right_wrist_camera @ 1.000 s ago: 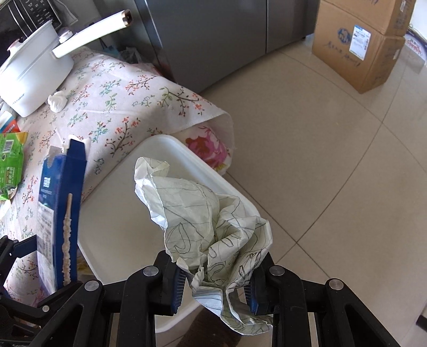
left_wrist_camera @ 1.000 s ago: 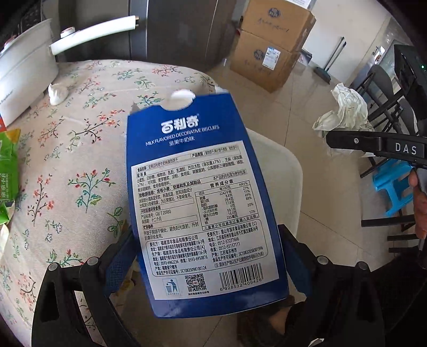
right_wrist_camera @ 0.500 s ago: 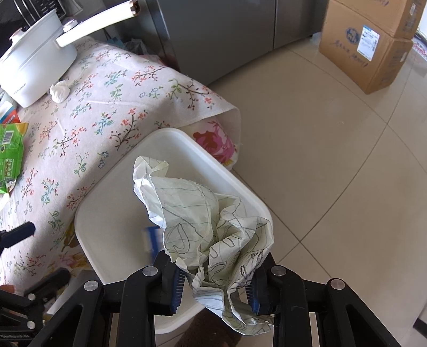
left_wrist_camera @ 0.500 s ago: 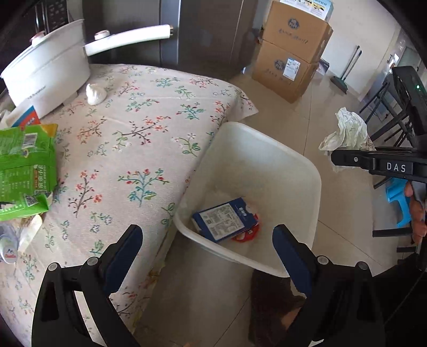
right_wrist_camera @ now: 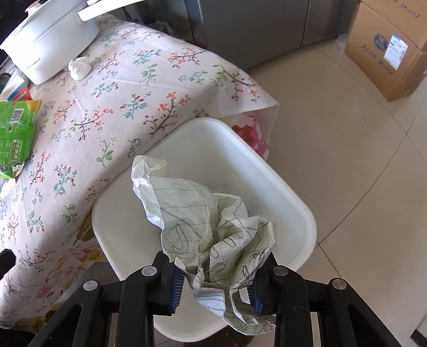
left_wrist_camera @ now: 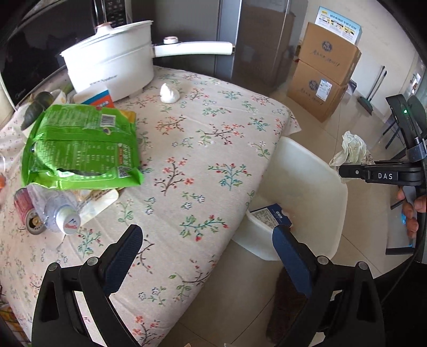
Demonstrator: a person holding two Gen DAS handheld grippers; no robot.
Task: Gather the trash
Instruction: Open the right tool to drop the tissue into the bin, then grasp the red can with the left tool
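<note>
My right gripper [right_wrist_camera: 213, 288] is shut on a crumpled scribbled paper [right_wrist_camera: 210, 221] and holds it above the white bin [right_wrist_camera: 267, 170] beside the table. The paper also shows in the left wrist view [left_wrist_camera: 352, 146]. My left gripper [left_wrist_camera: 205, 256] is open and empty over the table's near edge. A blue biscuit box [left_wrist_camera: 269, 216] lies inside the bin [left_wrist_camera: 307, 165]. On the floral tablecloth [left_wrist_camera: 192, 149] lie a green snack bag [left_wrist_camera: 77, 146], a crushed plastic bottle [left_wrist_camera: 58, 211], a can [left_wrist_camera: 26, 213] and a white tissue wad [left_wrist_camera: 169, 93].
A white electric pot [left_wrist_camera: 109, 66] with a long handle stands at the table's far side. Cardboard boxes [left_wrist_camera: 325, 72] are stacked on the tiled floor beyond. A grey fridge [right_wrist_camera: 253, 24] stands behind the table. Black chair legs [left_wrist_camera: 395, 133] are at the right.
My left gripper opened and dropped the blue biscuit box into the bin, then swung left over the table. My right gripper still holds the paper over the bin.
</note>
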